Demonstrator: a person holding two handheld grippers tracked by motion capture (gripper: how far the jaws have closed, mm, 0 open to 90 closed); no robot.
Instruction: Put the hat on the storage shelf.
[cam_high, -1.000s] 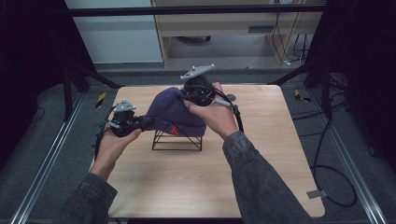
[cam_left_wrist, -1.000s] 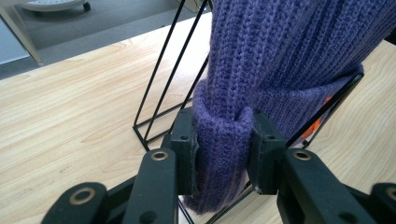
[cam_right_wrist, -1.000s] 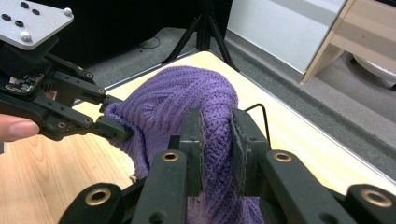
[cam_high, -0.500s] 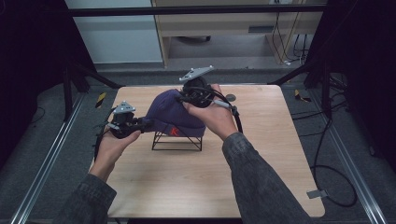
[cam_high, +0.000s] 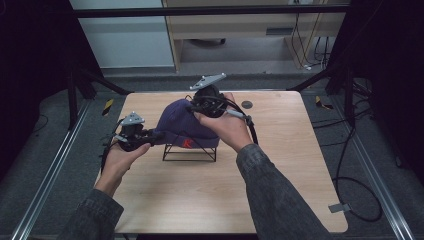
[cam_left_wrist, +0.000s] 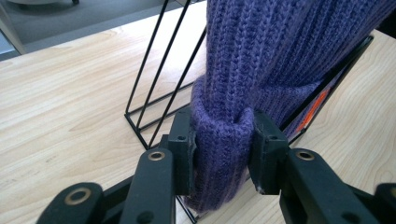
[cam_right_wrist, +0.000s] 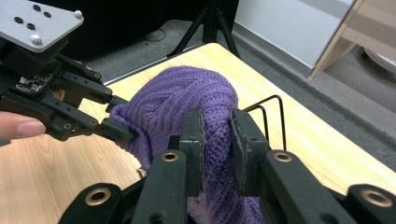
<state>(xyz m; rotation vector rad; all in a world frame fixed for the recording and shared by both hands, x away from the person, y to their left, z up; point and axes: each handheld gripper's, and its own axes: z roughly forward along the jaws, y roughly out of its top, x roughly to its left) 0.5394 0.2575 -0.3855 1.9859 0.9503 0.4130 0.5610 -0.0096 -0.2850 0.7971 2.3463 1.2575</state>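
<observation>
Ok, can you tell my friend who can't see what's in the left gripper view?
Two black claw jaws pinch the folded cuff of a purple knitted hat. The hat hangs over a black wire rack on a pale wooden table.

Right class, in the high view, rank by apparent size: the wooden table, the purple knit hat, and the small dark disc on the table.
1. Wooden table, by far the largest.
2. Purple knit hat, draped over the black wire rack.
3. Small dark disc, smallest.
</observation>
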